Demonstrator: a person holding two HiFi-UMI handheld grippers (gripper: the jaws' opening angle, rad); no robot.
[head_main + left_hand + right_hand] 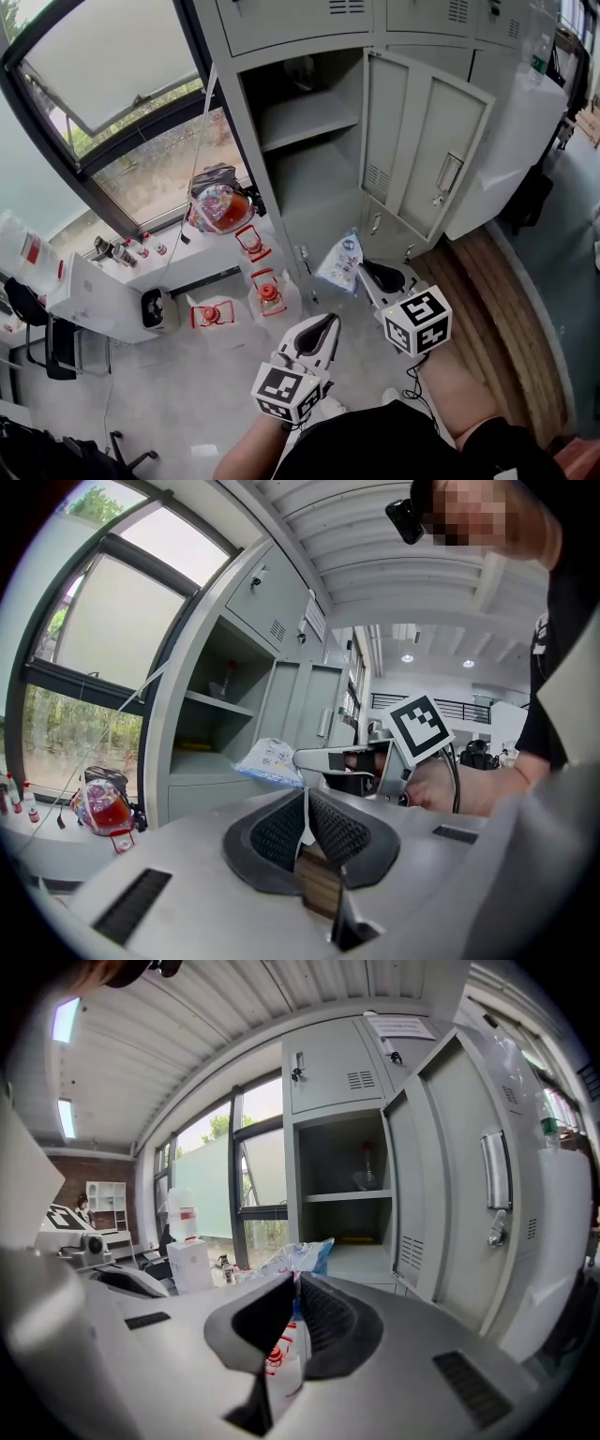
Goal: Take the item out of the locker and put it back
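A white and blue packet (341, 262) hangs in front of the open locker compartment (314, 178), below its shelf level. My right gripper (360, 269) is shut on the packet's edge. In the right gripper view the packet (302, 1254) sticks out past the closed pads, and my right gripper (295, 1285) points at the locker. My left gripper (323, 330) hovers lower and to the left, shut with nothing in it. In the left gripper view my left gripper (306, 801) faces the packet (269, 759).
The locker door (427, 155) stands open to the right. A clear bottle (367, 1172) sits on the upper shelf (307, 118). Red-capped jugs (266, 292) and a red bag (222, 208) stand left of the locker below the window. Wooden flooring (506, 309) lies at right.
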